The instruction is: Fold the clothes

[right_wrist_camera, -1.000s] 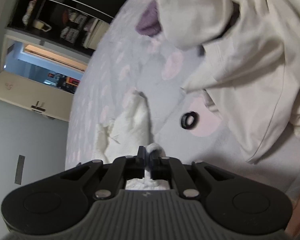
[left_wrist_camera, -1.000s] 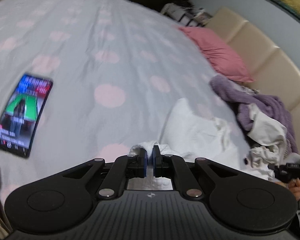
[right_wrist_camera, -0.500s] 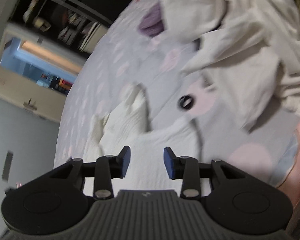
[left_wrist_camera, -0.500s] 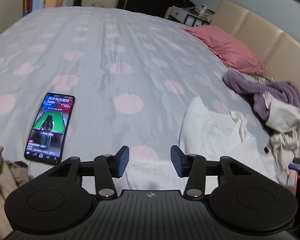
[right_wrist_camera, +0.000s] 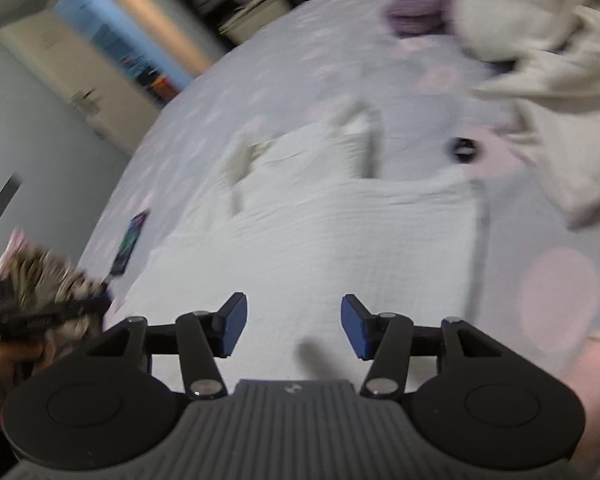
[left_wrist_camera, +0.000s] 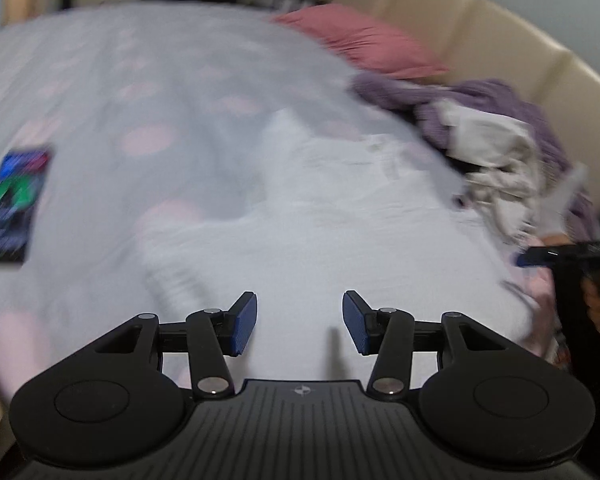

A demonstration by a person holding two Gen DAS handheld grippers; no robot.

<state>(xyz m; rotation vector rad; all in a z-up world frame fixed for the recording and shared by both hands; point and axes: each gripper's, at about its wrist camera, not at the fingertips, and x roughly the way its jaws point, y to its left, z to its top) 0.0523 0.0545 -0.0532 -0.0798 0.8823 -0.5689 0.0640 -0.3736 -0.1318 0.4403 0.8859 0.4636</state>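
A white textured garment (left_wrist_camera: pixel 320 232) lies spread flat on the polka-dot bed; it also shows in the right wrist view (right_wrist_camera: pixel 320 232). My left gripper (left_wrist_camera: pixel 299 322) is open and empty just above the garment's near edge. My right gripper (right_wrist_camera: pixel 293 325) is open and empty above the same garment's near part. The right gripper's blue tip shows at the right edge of the left wrist view (left_wrist_camera: pixel 540 257). Both views are motion-blurred.
A phone (left_wrist_camera: pixel 12 204) with a lit screen lies on the bed at left. A pile of purple and cream clothes (left_wrist_camera: pixel 496 140) and a pink pillow (left_wrist_camera: pixel 364 40) sit by the beige headboard. A small black ring (right_wrist_camera: pixel 465 148) lies beside a cream garment (right_wrist_camera: pixel 540 52).
Both grippers were shut on the white garment, then opened and let it go. The garment now lies flat and spread. Both grippers have pulled back and are still moving.
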